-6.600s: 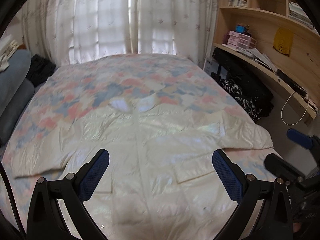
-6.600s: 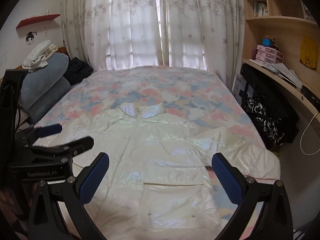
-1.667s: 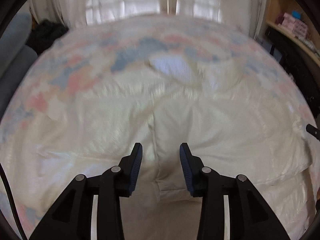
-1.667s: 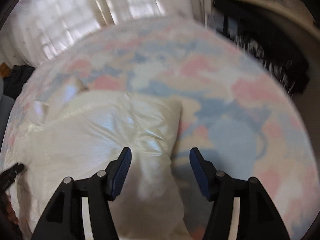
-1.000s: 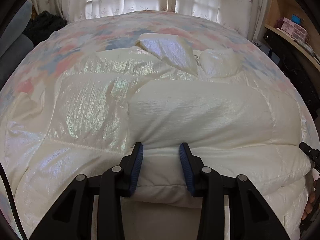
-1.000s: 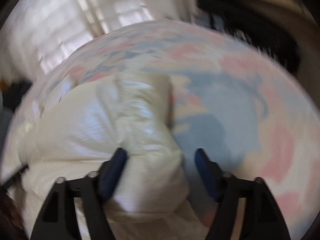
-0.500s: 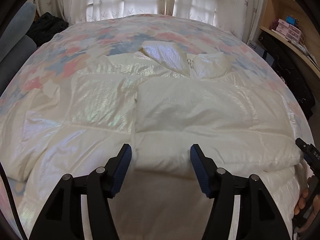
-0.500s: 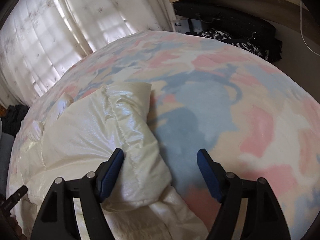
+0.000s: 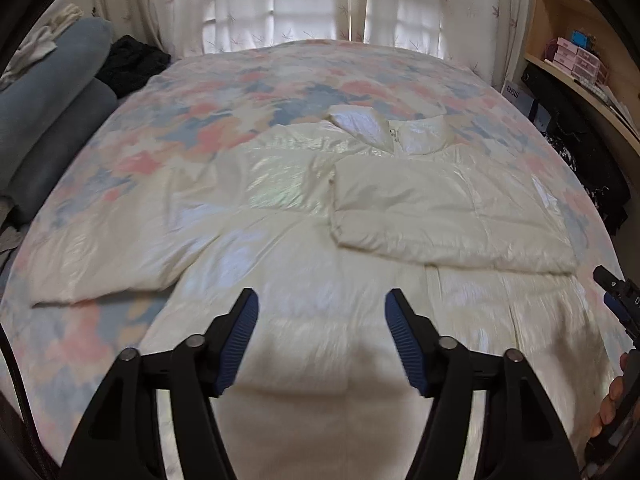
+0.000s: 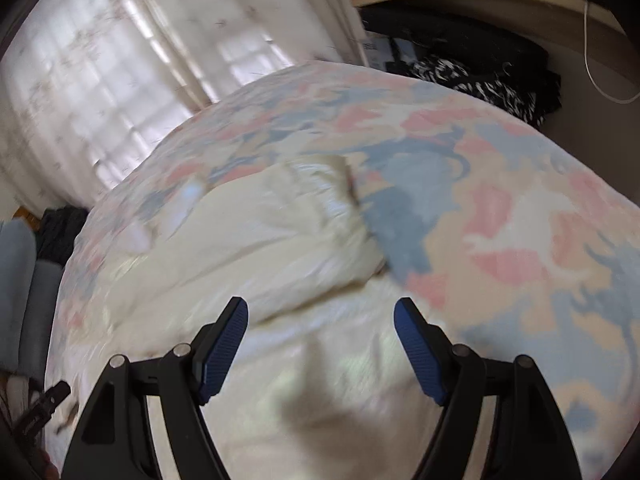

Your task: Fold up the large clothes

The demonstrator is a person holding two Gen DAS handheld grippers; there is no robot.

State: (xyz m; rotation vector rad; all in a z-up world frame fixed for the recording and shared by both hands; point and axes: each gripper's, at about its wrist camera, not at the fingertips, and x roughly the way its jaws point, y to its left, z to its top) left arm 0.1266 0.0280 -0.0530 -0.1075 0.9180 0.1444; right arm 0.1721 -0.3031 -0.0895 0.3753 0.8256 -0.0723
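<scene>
A cream padded jacket (image 9: 304,248) lies face up on the bed, collar toward the window. Its right sleeve (image 9: 444,220) is folded across the chest; the left sleeve (image 9: 104,248) still lies spread out to the side. My left gripper (image 9: 322,312) hovers above the jacket's lower body, its jaws opening with nothing between them. In the right wrist view the folded sleeve (image 10: 288,240) lies ahead, and my right gripper (image 10: 320,320) hangs open above the jacket, holding nothing. The other gripper's tip (image 9: 618,300) and a hand (image 9: 608,404) show at the left wrist view's right edge.
The bed carries a pink, blue and cream patterned cover (image 9: 280,92). Grey pillows (image 9: 48,112) and dark clothes (image 9: 132,60) lie at the left. A curtained window (image 9: 288,0) is behind. Wooden shelves (image 9: 580,52) and dark bags (image 10: 472,64) line the right side.
My left gripper let go of the folded sleeve, opened wider and pulled back and up. The right gripper also drew back and rose off the sleeve's fold, staying open.
</scene>
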